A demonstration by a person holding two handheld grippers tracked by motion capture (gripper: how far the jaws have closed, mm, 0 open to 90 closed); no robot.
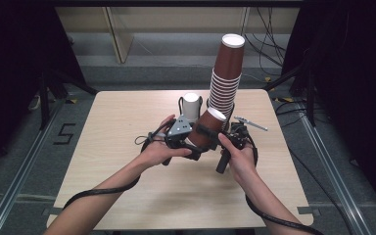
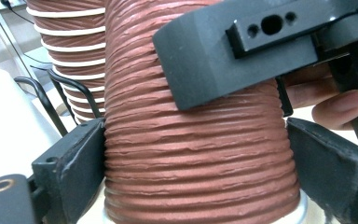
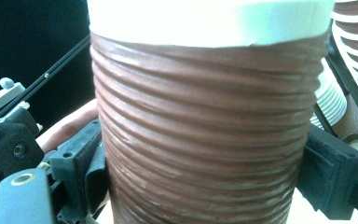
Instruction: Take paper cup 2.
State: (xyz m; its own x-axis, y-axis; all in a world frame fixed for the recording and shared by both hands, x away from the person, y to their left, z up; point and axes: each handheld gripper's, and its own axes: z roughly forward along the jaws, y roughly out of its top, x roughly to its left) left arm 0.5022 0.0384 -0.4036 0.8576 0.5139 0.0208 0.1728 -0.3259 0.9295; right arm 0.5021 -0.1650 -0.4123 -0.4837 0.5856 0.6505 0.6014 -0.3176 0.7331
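Observation:
A brown ribbed paper cup [image 1: 207,128] with a white rim hangs tilted above the middle of the table, rim up and to the right. My left gripper [image 1: 194,147] is at its lower end. In the left gripper view both jaws press on the sides of the cup [image 2: 196,163], so the left gripper [image 2: 196,186] is shut on it. My right gripper [image 1: 210,129] reaches in from the right across the cup's middle. In the right gripper view its jaws lie against both sides of the cup [image 3: 205,140], with the right gripper [image 3: 205,186] closed on it.
A tall leaning stack of brown cups [image 1: 225,78] stands in a black wire holder just behind the grippers. A white cup [image 1: 191,105] sits in a second wire holder to its left. A small metal piece [image 1: 250,123] lies at the right of the wooden table [image 1: 117,147].

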